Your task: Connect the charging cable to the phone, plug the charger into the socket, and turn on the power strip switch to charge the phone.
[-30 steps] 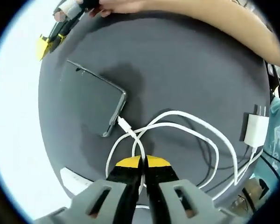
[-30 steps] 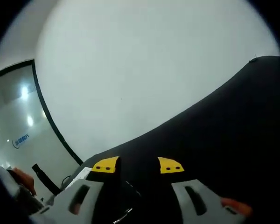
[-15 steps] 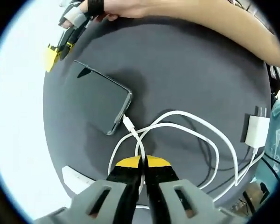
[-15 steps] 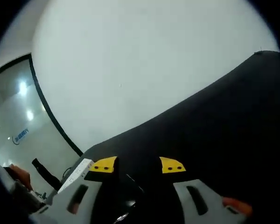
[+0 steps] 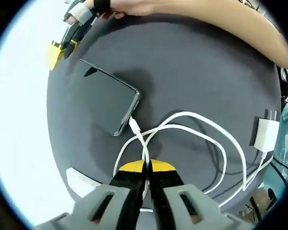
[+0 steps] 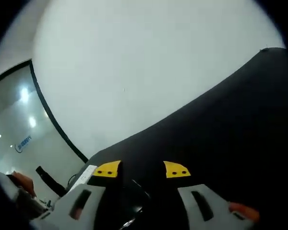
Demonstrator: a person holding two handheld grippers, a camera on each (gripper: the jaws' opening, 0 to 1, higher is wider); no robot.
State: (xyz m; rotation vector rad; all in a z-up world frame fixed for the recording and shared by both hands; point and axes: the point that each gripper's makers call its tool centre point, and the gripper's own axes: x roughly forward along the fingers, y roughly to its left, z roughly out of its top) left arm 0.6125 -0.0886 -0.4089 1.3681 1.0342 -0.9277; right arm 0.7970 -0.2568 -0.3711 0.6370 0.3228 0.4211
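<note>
2 fisheye views, 1 looking down, 1 looking low across.
The left gripper view looks steeply down from close above the dark counter [image 5: 192,72], taking in most of its round top. The right gripper view sits low near the counter [image 6: 240,124], facing across its edge toward a pale wall [image 6: 149,62]. Both share the counter.

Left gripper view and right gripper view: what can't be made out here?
- Power strip: cut off by left gripper in left gripper view; switch and sockets hidden.
- Cable tip at phone: too small to tell if seated.
- Right gripper view: right gripper over dark tabletop; phone too dark to read.
</note>
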